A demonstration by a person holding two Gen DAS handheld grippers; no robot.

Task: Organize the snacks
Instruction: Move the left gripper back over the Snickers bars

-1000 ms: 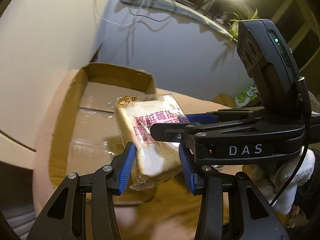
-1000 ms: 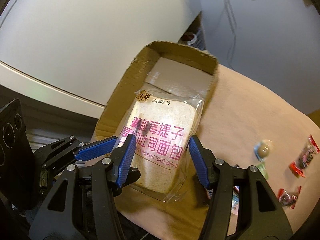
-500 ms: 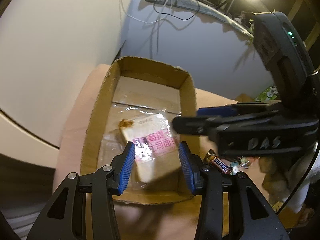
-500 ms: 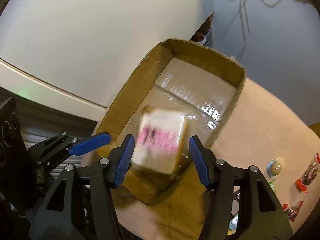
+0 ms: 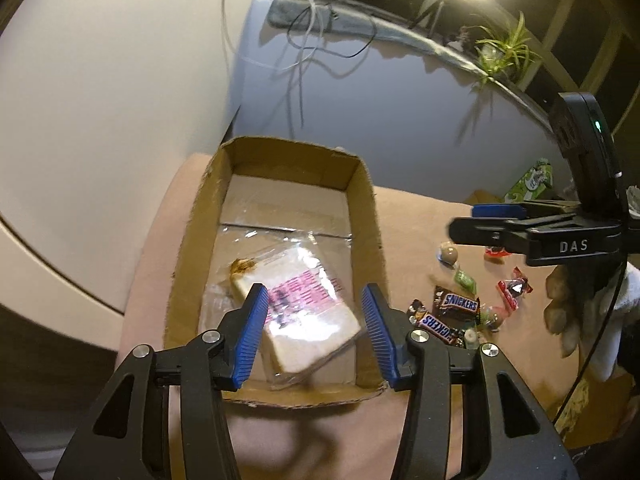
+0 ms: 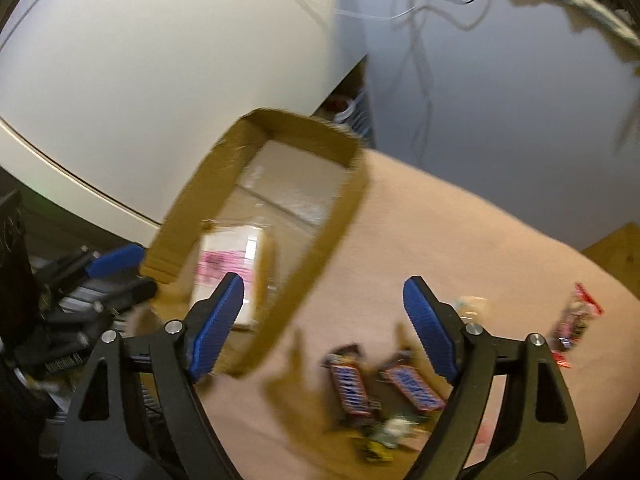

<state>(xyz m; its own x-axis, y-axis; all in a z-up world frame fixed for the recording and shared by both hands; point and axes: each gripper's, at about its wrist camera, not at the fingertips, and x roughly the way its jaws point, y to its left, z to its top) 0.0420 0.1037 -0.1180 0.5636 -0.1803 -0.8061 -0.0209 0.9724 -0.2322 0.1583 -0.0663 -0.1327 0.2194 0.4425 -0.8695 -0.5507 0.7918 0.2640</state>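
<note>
Bread pack [image 5: 308, 320] got dropped into the cardboard box [image 5: 362, 216]; both the left hand-held gripper [image 5: 312, 336] and right hand-held gripper [image 6: 322, 322] just spread wider, holding nothing.

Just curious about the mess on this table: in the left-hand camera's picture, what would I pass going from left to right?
Cardboard box with the wrapped toast bread lying inside → two Snickers bars on the pink table → red candy wrapper → the right gripper at the far right, above the table.
</note>
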